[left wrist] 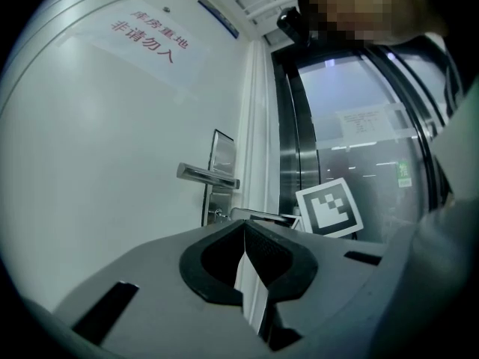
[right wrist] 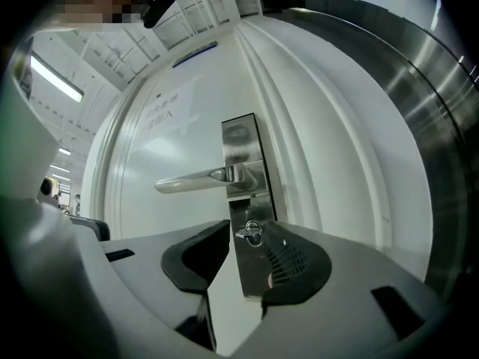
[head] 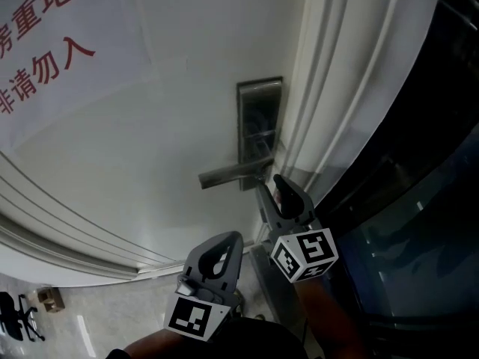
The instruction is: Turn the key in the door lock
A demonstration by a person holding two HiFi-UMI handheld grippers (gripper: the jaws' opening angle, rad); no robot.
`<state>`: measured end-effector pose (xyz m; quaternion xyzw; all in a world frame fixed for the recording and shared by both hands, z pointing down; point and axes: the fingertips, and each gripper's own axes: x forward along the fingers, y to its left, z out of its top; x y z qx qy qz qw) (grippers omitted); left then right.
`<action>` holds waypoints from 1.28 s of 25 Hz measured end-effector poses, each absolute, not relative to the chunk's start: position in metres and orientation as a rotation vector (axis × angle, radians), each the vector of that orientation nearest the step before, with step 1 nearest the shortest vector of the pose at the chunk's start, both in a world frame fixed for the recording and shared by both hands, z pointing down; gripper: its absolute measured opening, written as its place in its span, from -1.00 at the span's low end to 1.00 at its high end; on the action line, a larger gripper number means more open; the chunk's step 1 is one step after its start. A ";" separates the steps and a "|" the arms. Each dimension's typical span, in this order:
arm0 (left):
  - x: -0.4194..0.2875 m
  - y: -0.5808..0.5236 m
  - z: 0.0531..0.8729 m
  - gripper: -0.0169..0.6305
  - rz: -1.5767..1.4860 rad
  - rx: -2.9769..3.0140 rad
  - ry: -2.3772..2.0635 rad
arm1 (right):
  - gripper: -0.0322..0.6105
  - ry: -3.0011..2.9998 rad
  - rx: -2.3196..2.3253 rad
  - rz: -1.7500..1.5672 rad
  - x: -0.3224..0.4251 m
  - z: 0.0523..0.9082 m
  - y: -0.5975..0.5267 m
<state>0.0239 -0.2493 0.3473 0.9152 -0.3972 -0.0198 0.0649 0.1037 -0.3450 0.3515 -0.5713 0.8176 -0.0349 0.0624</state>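
A steel lock plate (right wrist: 243,163) with a lever handle (right wrist: 194,179) sits on the white door (head: 150,148). Below the handle, a small silver key (right wrist: 249,232) sticks out of the keyhole. My right gripper (right wrist: 251,241) is open, its jaws on either side of the key and close to it; I cannot tell whether they touch it. In the head view the right gripper (head: 275,193) reaches up just under the lever handle (head: 232,174) and hides the key. My left gripper (head: 213,264) hangs lower, away from the door, shut on nothing (left wrist: 245,234).
The white door frame (head: 337,88) runs beside the lock plate, with dark glass panelling (head: 419,223) to its right. A paper sign with red characters (head: 45,43) is stuck on the door at upper left. Tiled floor (head: 90,320) shows below.
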 end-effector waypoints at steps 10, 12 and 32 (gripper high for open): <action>0.039 -0.226 0.335 -0.92 -0.098 2.773 -1.222 | -0.77 2.568 -1.652 -0.144 0.105 0.345 -0.269; 0.043 -0.219 0.332 -0.92 -0.106 2.774 -1.222 | -0.82 2.567 -1.646 -0.133 0.106 0.339 -0.255; 0.054 -0.162 0.320 -0.92 -0.119 2.810 -1.271 | -0.85 2.592 -1.588 -0.068 0.102 0.326 -0.191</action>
